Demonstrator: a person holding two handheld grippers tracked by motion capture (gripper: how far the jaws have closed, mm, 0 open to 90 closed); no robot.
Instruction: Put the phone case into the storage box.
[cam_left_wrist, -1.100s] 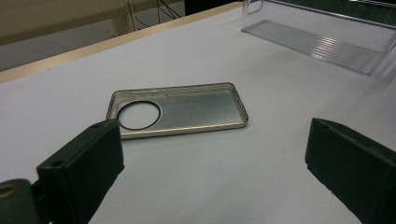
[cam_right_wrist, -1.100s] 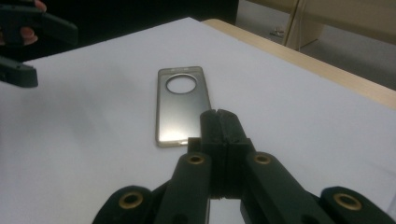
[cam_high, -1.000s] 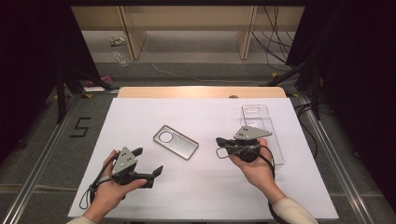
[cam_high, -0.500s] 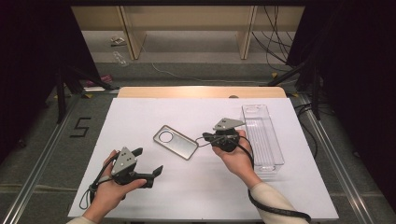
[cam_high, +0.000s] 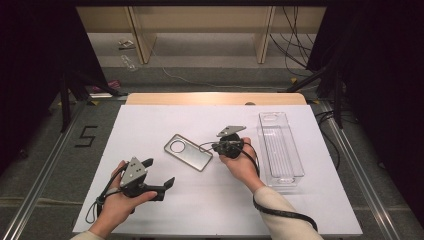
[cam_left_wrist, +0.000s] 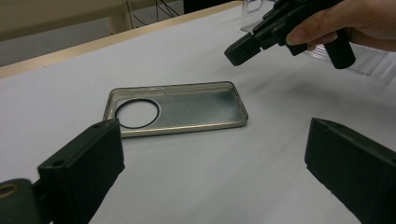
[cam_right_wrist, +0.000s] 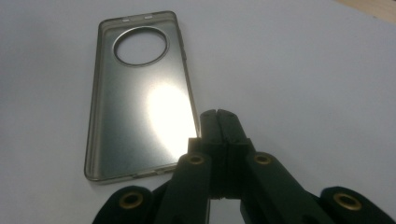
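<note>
Phone case (cam_high: 188, 152) lies untouched as the right gripper (cam_high: 218, 148), fingers pressed together, nears from 3 o'clock and must spread them; the left gripper (cam_high: 159, 178) waits, fingers spread.

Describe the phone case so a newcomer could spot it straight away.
On the white table, look near the middle, just left of the right gripper. The phone case lies flat, open side up. Unlike the long clear tray at the right, it is smoky-tinted with a large round camera hole.
</note>
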